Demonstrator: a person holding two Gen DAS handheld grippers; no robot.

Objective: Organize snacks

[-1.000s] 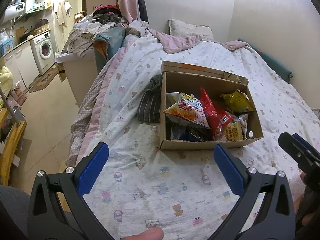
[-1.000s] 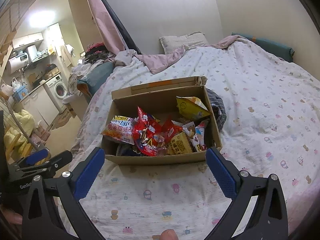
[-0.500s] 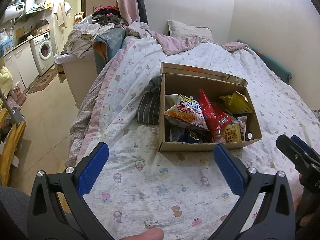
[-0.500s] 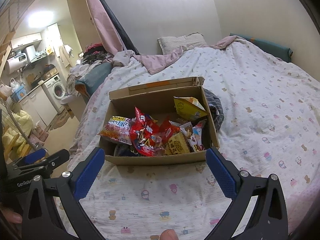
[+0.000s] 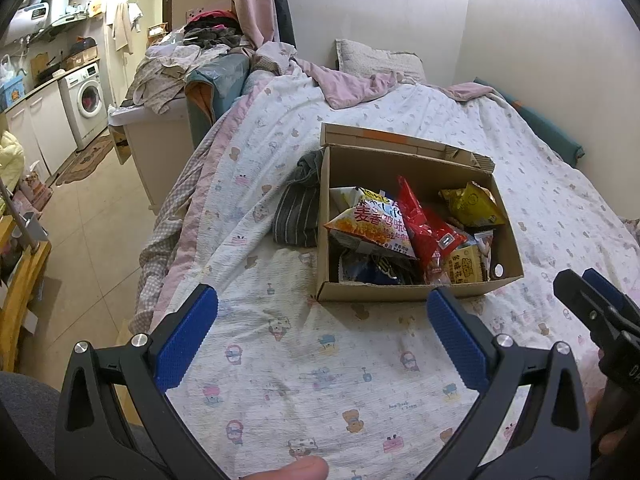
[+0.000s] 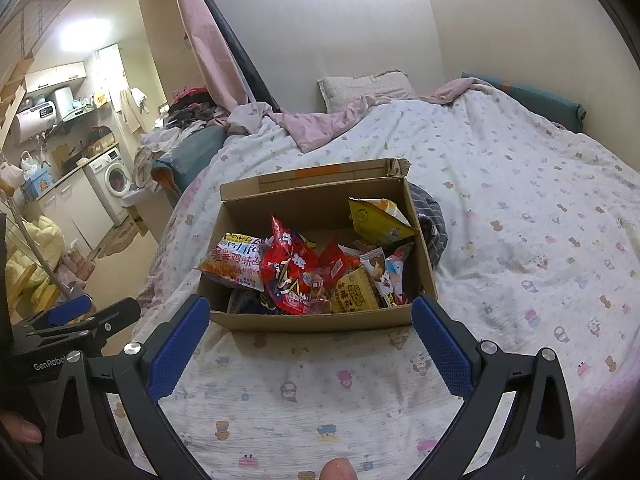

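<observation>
cardboard box [image 6: 316,318] sits on the bed [image 6: 520,208], crammed with snack bags [image 6: 294,276]. my left gripper [image 5: 322,334] and right gripper [image 6: 310,338] hover just in front of it, both spread wide, gripping nothing.

Ahead of the fingers sits a matt brown corrugated-cardboard box [image 6: 316,320], its torn back flap rough-edged, filled with glossy crinkled foil-plastic snack packets [image 6: 290,276]. It rests on the bed's soft, finely crinkled white cotton sheet [image 5: 320,380] printed with small cartoon figures. The left fingers [image 5: 186,336] wear blue, grid-textured rubbery pads on matt black plastic arms with shiny metal screws.
</observation>
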